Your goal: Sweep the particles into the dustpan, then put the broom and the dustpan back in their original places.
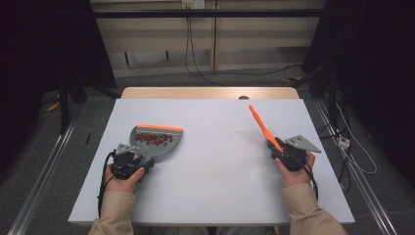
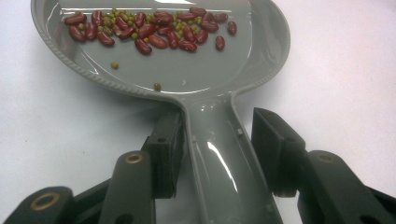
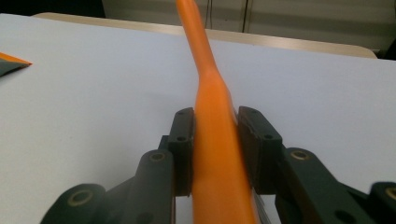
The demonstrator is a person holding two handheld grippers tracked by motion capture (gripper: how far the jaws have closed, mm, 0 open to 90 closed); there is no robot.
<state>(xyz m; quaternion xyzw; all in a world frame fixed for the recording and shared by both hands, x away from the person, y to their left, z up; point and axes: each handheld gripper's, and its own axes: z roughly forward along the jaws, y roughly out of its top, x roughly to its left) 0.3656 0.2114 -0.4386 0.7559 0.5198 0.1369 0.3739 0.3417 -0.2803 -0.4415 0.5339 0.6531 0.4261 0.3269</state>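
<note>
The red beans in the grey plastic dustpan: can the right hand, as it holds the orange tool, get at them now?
Probably yes. The white table lies bare between the right gripper with its orange tool and the grey plastic dustpan. The red beans lie uncovered; the left gripper stays at the handle.

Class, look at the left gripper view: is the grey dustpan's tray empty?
No. The grey dustpan holds a row of red beans mixed with small green ones along its far side.

Even overhead light, table (image 1: pixel 215 161) bright, surroundings v. dark. Soft shadows only. Glare streaks on grey dustpan (image 2: pixel 210 79) in left gripper view. Orange handle (image 3: pixel 212 140) blurred close-up in right gripper view; background soft.
</note>
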